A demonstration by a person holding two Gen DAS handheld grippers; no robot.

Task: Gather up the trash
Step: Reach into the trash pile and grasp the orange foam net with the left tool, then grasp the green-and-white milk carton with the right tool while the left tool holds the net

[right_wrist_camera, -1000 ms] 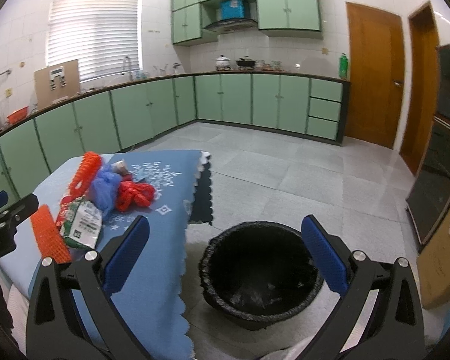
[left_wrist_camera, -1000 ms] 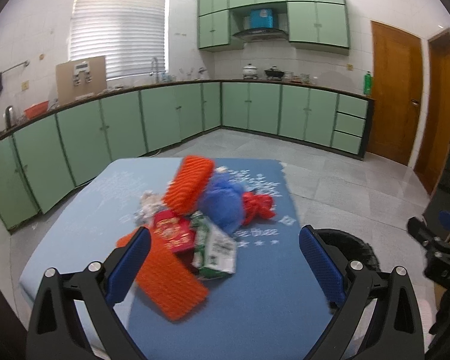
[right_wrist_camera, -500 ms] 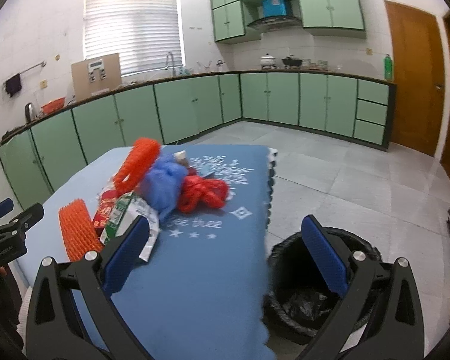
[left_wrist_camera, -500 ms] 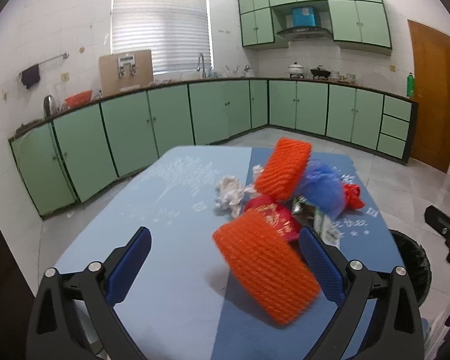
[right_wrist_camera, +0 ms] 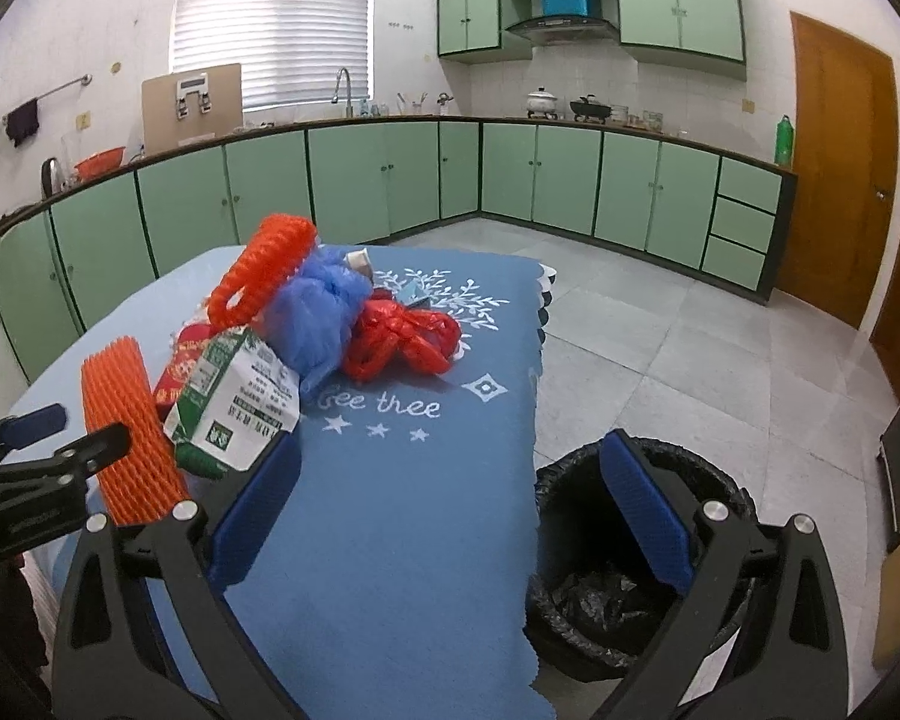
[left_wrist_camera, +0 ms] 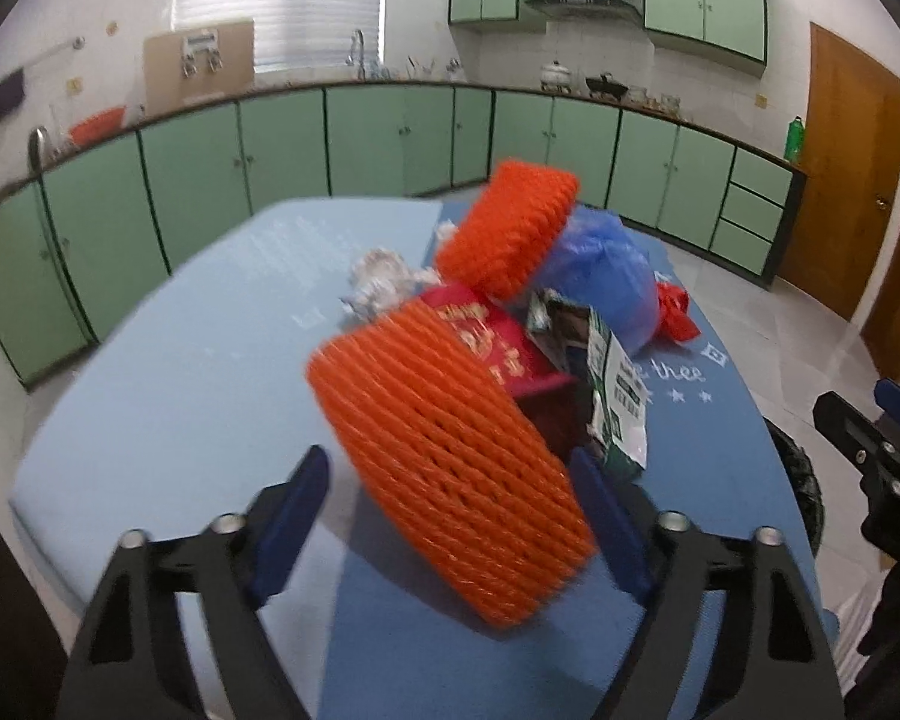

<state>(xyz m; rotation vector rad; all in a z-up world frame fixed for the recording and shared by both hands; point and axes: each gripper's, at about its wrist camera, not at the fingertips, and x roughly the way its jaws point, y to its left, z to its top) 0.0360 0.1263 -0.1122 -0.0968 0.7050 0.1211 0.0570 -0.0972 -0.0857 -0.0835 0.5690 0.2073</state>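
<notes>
The left gripper [left_wrist_camera: 450, 516] sat low in the frame with its blue pads [left_wrist_camera: 294, 510] on either side of the nearer orange foam net sleeve [left_wrist_camera: 450, 468], the jaws closing on it; the right pad seemed to meet the sleeve's edge while a gap showed at the left pad, so it read as a grip not yet made. That sleeve lay at the near edge of the heap, the easiest piece to reach, which probably explains why it was chosen. It was a soft ribbed tube of foam mesh, springy-looking and likely to squash flat under the pads. A 2nd orange sleeve [right_wrist_camera: 264, 276] leaned on top of the pile at centre left of the right wrist view, propped on a crumpled blue plastic bag [right_wrist_camera: 318, 318]. Beside that sat a knotted red plastic bag [right_wrist_camera: 402, 336], glossy and wrinkled, a flattened green-and-white carton [right_wrist_camera: 234, 402] with printed panels, a red printed packet [left_wrist_camera: 492, 348] and a wad of white crumpled paper [left_wrist_camera: 378, 282]. All of it rested on a table under a blue cloth [right_wrist_camera: 390, 510] with white lettering and a scalloped hem. The right gripper [right_wrist_camera: 450, 510] hung spread wide with nothing between its pads, at the lower middle of its view, above the table edge. The bin [right_wrist_camera: 648, 546], round and lined with a black bag, stood on the tiled floor at lower right, just beside the table, handy for drops.
</notes>
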